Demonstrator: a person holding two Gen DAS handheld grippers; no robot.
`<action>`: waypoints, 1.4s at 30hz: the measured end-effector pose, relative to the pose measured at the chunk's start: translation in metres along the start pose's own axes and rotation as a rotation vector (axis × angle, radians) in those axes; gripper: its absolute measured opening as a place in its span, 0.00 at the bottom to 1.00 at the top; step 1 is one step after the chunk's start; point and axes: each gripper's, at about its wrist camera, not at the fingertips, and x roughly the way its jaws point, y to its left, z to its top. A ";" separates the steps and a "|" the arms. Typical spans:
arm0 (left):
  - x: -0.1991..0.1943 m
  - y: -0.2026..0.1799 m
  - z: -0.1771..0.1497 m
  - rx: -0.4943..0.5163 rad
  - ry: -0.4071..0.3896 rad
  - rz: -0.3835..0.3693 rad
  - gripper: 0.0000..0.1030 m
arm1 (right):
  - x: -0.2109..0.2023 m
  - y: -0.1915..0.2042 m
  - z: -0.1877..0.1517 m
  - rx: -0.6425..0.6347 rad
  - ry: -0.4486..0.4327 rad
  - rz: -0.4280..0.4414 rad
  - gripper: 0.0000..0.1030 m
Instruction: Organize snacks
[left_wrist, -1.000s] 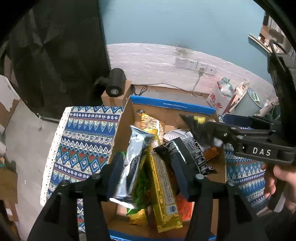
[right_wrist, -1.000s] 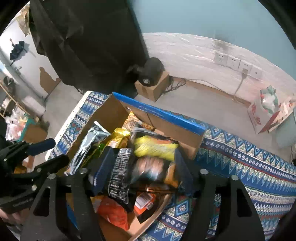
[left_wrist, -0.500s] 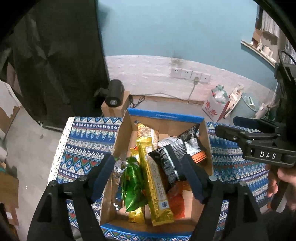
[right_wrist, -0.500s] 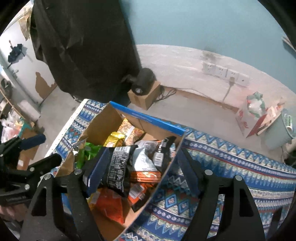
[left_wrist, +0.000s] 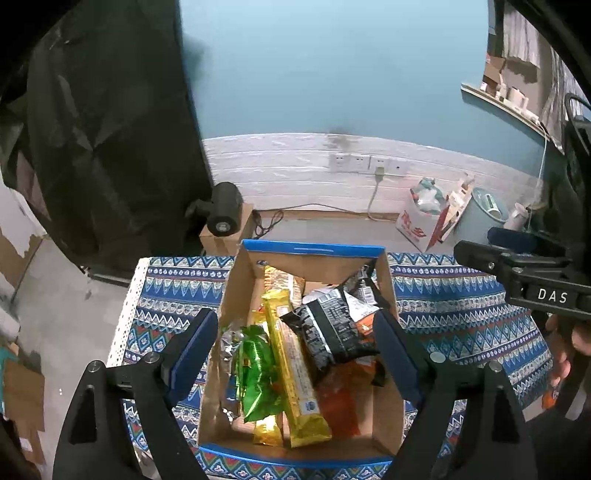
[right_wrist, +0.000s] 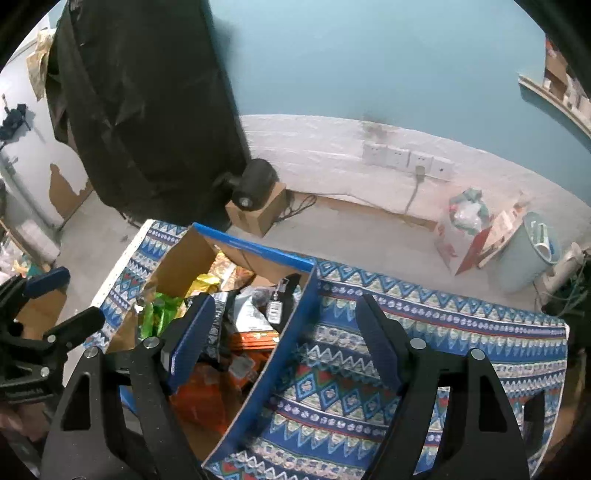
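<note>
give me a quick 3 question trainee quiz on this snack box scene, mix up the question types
1. True or false: the left gripper holds a packet.
2. Which packet lies right of the green packet in the left wrist view? A) long yellow packet B) black packet C) blue tin
3. Fill in: the cardboard box stands on a patterned ____.

Key:
1. False; its jaws are opening, nothing between them.
2. A
3. cloth
</note>
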 end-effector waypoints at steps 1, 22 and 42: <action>0.000 -0.003 0.000 0.009 0.003 0.005 0.87 | -0.002 0.000 -0.001 -0.003 0.001 -0.005 0.75; -0.004 -0.015 -0.001 0.056 -0.001 0.053 0.90 | -0.020 -0.007 -0.006 0.006 -0.007 -0.015 0.76; -0.001 -0.018 -0.002 0.066 0.010 0.053 0.90 | -0.016 -0.008 -0.010 0.003 0.013 -0.015 0.76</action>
